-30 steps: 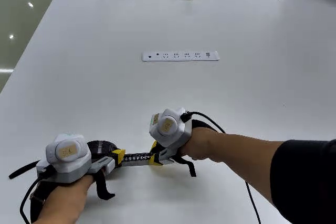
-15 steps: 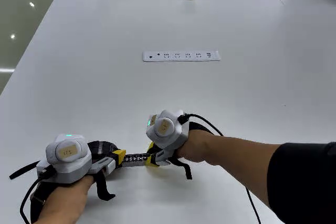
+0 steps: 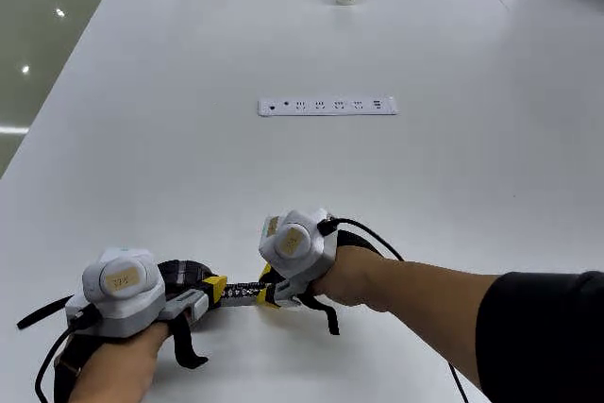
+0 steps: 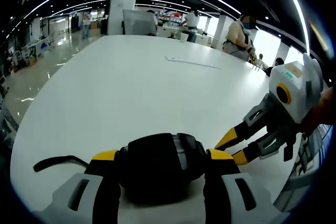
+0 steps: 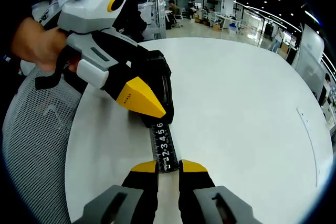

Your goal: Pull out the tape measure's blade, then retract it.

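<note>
The left gripper [image 4: 163,155] jaws clamp the tape measure [image 4: 157,170]; the right gripper view shows the right gripper [image 5: 168,167] jaws pinching the numbered blade [image 5: 162,141].

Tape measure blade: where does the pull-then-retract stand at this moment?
Done: the pull-out, apparently. In hand: the left gripper clamps the tape measure case, the right gripper pinches the blade tip with a short numbered stretch out; the two grippers sit closer than a second ago, so it is feeding back in. Left: the last stretch, then release.
</note>
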A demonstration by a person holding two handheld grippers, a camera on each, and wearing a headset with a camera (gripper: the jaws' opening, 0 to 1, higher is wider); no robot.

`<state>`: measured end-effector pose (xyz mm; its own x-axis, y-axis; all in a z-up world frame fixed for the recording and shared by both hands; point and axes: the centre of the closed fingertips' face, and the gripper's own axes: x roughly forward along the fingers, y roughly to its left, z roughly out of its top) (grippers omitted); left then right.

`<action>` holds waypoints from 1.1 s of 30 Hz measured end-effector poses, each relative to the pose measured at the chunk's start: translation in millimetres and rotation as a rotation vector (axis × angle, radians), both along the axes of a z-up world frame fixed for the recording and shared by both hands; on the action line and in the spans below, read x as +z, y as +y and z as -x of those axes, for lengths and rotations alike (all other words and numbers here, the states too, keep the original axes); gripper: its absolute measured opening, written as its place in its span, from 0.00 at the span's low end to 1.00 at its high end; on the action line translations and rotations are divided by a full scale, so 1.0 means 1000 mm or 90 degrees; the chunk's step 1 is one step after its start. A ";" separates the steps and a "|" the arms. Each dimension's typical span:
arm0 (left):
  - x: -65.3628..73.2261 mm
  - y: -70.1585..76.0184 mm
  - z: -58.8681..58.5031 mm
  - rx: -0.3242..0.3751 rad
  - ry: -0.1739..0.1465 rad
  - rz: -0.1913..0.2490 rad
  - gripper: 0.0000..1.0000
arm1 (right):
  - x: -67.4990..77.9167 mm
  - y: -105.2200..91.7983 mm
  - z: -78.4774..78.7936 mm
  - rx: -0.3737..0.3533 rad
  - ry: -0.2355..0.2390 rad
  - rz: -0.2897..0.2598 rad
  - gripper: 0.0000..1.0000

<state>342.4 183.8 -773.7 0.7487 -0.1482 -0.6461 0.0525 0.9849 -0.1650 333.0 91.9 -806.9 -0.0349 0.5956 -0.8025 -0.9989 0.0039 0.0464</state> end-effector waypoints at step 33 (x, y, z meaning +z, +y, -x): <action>0.000 0.000 0.000 0.003 0.000 0.006 0.59 | 0.002 0.026 0.005 0.002 0.031 -0.035 0.10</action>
